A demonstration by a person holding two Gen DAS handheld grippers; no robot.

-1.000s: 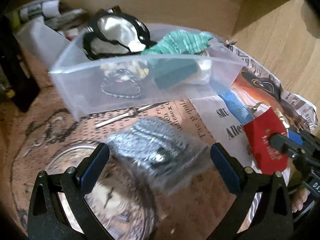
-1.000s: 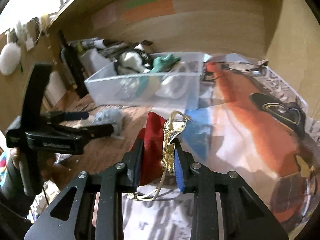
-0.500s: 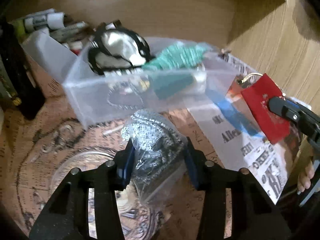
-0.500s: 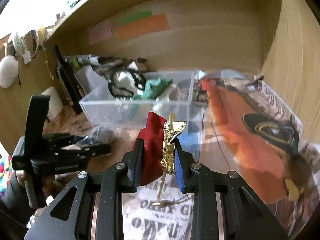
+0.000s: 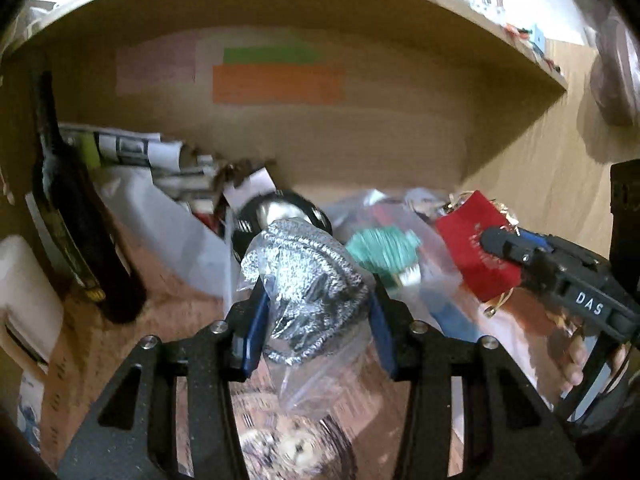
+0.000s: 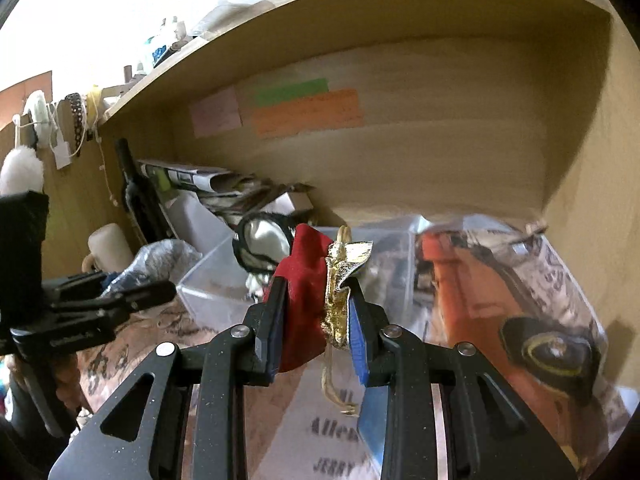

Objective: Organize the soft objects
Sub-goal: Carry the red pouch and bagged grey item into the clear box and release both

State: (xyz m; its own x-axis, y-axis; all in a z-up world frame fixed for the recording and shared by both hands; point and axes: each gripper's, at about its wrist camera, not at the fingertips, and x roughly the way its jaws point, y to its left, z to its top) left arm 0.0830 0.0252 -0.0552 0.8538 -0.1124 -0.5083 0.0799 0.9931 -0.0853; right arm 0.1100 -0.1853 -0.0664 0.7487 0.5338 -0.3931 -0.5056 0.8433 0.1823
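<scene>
My left gripper (image 5: 316,312) is shut on a grey knitted item in a clear plastic bag (image 5: 308,280) and holds it up in front of the clear plastic bin (image 6: 208,280). The bagged item also shows in the right wrist view (image 6: 160,258). My right gripper (image 6: 316,312) is shut on a red pouch with gold trim (image 6: 306,280), lifted near the bin's right side; the pouch shows in the left wrist view (image 5: 476,252). The bin holds a black-and-white item (image 5: 280,210) and a green knitted item (image 5: 384,246).
A dark bottle (image 5: 76,220) stands at the left by a white cup (image 6: 110,246). Rolled papers (image 5: 136,148) lie behind the bin. A printed newspaper sheet (image 6: 520,288) covers the shelf floor on the right. Wooden walls close in behind and on the right.
My left gripper closed on the bagged grey item and lifted it off the surface toward the bin. My right gripper rose with the red pouch toward the bin.
</scene>
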